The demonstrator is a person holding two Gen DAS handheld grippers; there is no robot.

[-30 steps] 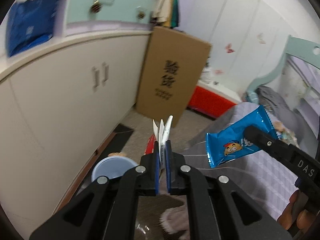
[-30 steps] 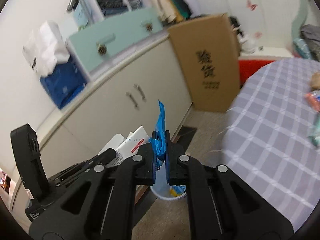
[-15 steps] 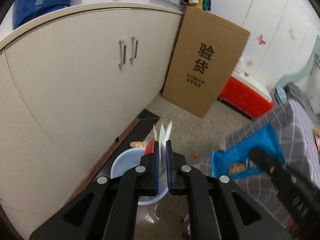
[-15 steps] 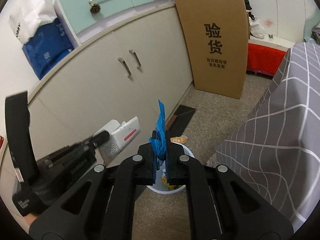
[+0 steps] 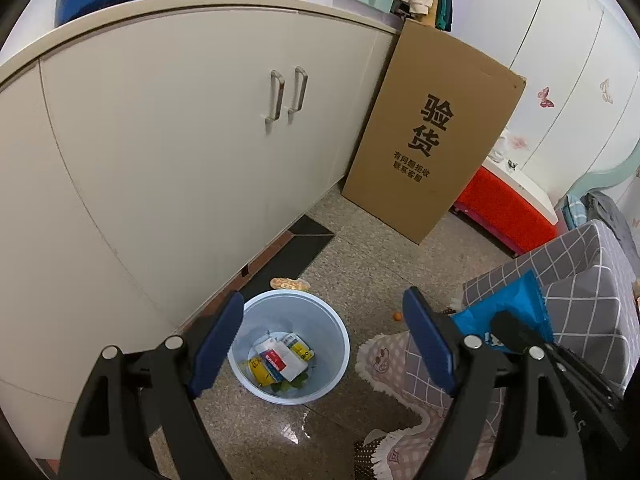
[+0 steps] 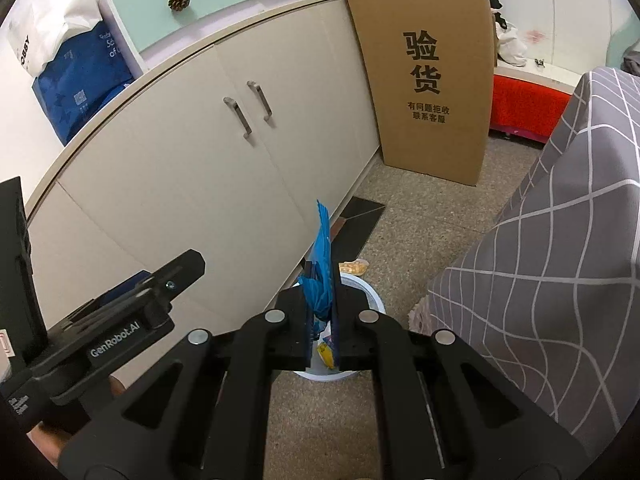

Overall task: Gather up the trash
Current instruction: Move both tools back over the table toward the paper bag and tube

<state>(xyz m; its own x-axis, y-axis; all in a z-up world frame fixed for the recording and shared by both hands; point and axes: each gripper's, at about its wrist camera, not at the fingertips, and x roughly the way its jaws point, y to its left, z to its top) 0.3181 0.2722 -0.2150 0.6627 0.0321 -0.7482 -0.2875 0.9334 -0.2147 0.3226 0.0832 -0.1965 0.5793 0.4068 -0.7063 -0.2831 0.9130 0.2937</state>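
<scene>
My left gripper hangs over a pale blue bin on the floor, its jaws opening wide with nothing between them. A white and red packet lies in the bin on top of yellow wrappers. My right gripper is shut on a blue snack wrapper that stands up out of the pads. The bin's rim shows just behind the right fingers. In the left wrist view the same blue wrapper shows to the right of the bin.
A cream cabinet runs along the left. A tall cardboard box leans at its far end beside a red box. A grey checked tablecloth hangs at right, above a rug. An orange packet lies behind the bin.
Both grippers came down toward the bin. The left gripper opened and let go of the white and red packet, which now lies in the bin. The right still grips the blue wrapper.
</scene>
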